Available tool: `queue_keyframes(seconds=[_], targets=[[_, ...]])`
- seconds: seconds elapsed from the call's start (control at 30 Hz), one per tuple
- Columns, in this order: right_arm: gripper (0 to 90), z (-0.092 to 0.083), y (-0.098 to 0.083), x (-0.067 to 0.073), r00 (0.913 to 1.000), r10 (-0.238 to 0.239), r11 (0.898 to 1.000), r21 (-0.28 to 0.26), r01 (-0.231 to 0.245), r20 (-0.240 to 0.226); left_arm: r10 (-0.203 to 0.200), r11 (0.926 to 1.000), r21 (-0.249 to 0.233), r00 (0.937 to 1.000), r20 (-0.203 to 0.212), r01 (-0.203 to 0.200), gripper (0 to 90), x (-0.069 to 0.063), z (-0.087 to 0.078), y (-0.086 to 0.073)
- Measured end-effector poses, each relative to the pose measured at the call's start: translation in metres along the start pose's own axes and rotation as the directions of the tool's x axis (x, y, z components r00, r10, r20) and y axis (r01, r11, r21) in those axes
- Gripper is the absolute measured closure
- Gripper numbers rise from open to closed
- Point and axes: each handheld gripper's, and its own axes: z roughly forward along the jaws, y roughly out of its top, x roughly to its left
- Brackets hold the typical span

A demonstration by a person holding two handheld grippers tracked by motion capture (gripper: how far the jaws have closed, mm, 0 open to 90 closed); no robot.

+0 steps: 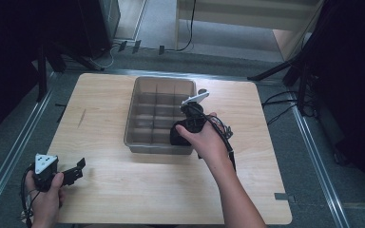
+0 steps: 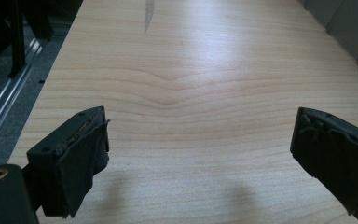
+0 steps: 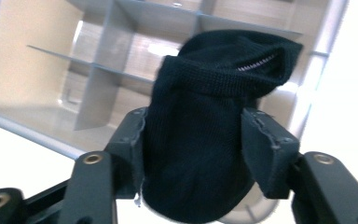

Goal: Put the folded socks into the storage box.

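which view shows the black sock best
The right gripper view: the black sock sits close up between the right gripper jaws, knit and folded top clear, over the divided bin. The high view shows it as a dark lump at the bin's near wall, partly behind the hand.

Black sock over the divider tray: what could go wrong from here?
1. The black sock sits between the right gripper jaws above the divider tray; whether the pads press on it is unclear, so it might slip out early.
2. It hangs near the tray's front right corner, so it may drape over a divider or the rim rather than drop into one cell.
3. The left gripper is open, apart on the table, not steadying the tray.
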Motion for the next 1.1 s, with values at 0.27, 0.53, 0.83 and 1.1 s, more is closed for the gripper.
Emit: queue_keyframes(seconds=[0.27, 0.53, 0.83, 1.1], targets=[[46.1, -0.005, 0.001, 0.0, 1.0, -0.006, 0.999, -0.035, 0.005, -0.005, -0.001, 1.0, 0.002, 1.0, 0.003, 0.001, 4.8, 0.0, 0.0, 0.0], [75.6, 0.002, -0.003, 0.001, 0.9956, -0.064, 0.997, 0.052, 0.061, 0.068, -0.001, 1.0, 0.002, 1.0, 0.001, 0.001, 4.8, 0.0, 0.0, 0.0], [74.7, 0.034, -0.012, -0.006, 0.9933, -0.071, 0.992, 0.111, 0.06, 0.092, -0.002, 1.0, 0.003, 1.0, 0.001, 0.002, 4.8, 0.0, 0.0, 0.0], [64.6, 0.003, -0.004, -0.008, 0.9996, -0.018, 0.999, 0.045, 0.017, 0.019, -0.001, 1.0, 0.003, 1.0, 0.001, 0.001, 4.8, 0.0, 0.0, 0.0]])
